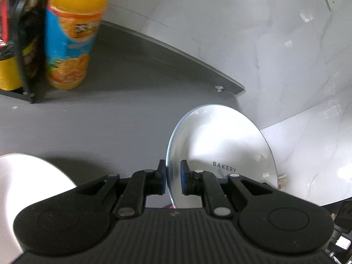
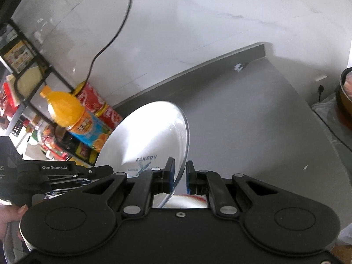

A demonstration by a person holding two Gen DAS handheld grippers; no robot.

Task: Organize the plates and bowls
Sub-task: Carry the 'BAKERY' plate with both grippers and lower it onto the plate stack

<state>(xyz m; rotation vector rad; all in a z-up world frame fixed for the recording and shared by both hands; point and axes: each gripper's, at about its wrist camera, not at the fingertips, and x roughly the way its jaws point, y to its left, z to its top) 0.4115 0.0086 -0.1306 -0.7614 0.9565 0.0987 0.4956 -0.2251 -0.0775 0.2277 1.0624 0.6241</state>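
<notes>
The glass plate [image 1: 220, 151], printed "BAKERY", is the reference item. It is lifted clear of the grey countertop [image 1: 123, 114] and tilted on edge, gripped at 2 points on its rim.

**Gripper state**
1. The left gripper [image 1: 172, 176] is clenched on the plate rim, 1 blue-padded finger on each face.
2. The right gripper [image 2: 179, 176] pinches the opposite rim of the same plate [image 2: 149, 136] in the same way. The left gripper [image 2: 66, 171] shows beside the plate in the right wrist view, with part of a hand [image 2: 10, 215] behind it.

**Task progress (judgement)**
- The plate is in transit; it is not yet set down or stacked.
- A white dish [image 1: 26, 187] sits on the countertop left of the plate. Whether it is a plate or a bowl cannot be told.
- A white dish with a red mark [image 2: 189, 199] lies below the plate, mostly hidden by the right gripper. It may be the stacking target; this is not confirmed.
- No finished stack is visible, so most of the work appears to remain.

**Surface and room**
- The countertop beyond the plate is bare apart from small specks.
- A pale marble-pattern wall [image 2: 220, 22] rises behind the plate, crossed by a black cable [image 2: 123, 22].
- Left of the plate, an orange drink bottle [image 1: 72, 35] stands at a black wire rack [image 2: 33, 66] with other packaged goods.
- A dark pot [image 2: 345, 92] stands far right of the plate.
</notes>
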